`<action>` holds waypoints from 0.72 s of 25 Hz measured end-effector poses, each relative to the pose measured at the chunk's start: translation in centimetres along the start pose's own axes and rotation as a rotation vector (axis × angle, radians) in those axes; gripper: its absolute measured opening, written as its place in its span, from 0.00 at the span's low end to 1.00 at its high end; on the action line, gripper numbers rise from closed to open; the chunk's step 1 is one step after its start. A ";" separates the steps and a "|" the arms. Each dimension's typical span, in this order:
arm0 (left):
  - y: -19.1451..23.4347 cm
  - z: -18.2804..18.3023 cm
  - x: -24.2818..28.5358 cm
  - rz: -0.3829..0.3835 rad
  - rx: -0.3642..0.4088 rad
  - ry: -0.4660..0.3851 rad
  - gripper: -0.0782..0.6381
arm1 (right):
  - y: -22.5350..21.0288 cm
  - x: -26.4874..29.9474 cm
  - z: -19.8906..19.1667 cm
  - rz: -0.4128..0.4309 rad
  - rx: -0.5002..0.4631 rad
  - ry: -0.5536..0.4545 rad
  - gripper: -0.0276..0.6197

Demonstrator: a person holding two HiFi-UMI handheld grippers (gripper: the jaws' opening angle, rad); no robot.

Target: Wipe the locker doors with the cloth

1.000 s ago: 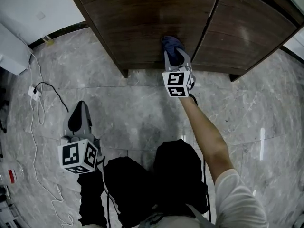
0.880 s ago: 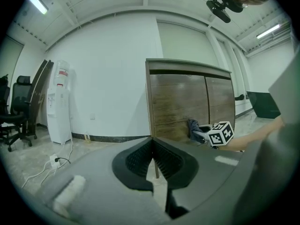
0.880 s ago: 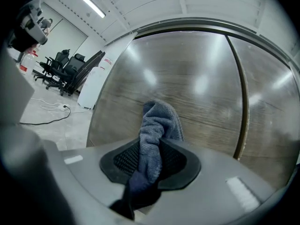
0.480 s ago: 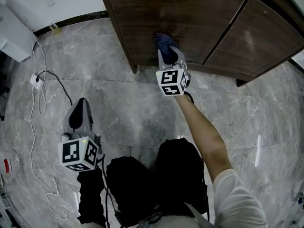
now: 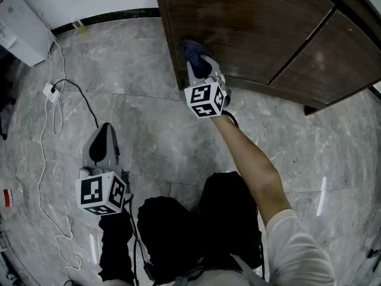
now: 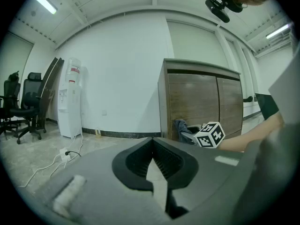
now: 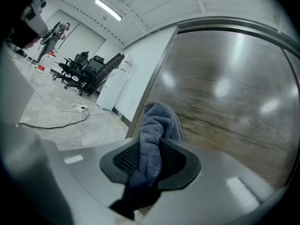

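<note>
Locker (image 5: 250, 28) dead ahead; cable (image 5: 84, 98) on flr (image 5: 149, 130) left

White short sleeve (image 5: 297, 243), black long sleeve (image 5: 113, 249), black trousers (image 5: 229, 219); grey left gripper (image 5: 103, 131), right gripper (image 5: 199, 69), black-white marker cubes (image 5: 205, 100).

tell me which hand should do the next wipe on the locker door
Right. The right gripper is shut on the cloth and holds it up at the locker door. The left gripper is shut, empty, and hangs back over the floor, apart from the locker.
</note>
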State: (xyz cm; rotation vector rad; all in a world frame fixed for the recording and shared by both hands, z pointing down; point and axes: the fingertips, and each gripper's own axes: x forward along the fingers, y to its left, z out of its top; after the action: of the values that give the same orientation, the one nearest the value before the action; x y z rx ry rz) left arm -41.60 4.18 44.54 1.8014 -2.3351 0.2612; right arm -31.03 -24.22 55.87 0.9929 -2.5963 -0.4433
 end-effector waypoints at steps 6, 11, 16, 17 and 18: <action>0.9 -0.4 -0.4 0.013 -0.003 0.005 0.11 | 2.5 1.6 0.4 0.043 -0.013 0.011 0.21; 1.1 -0.6 -0.5 0.017 -0.003 0.012 0.11 | 4.3 2.6 -0.6 0.091 -0.045 0.036 0.21; 0.9 -0.5 -0.4 0.019 0.005 0.016 0.11 | 4.3 2.4 -2.2 0.102 -0.068 0.059 0.21; 0.9 -0.5 -0.3 0.018 0.006 0.015 0.11 | 4.0 2.3 -2.5 0.101 -0.072 0.064 0.21; 0.7 -0.4 -0.2 0.017 0.007 0.015 0.11 | 3.7 2.1 -2.8 0.100 -0.077 0.068 0.21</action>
State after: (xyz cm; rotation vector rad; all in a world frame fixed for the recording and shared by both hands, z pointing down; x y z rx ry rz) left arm -42.23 4.70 44.89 1.7774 -2.3425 0.2841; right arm -33.56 -23.54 60.27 0.8342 -2.5347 -0.4716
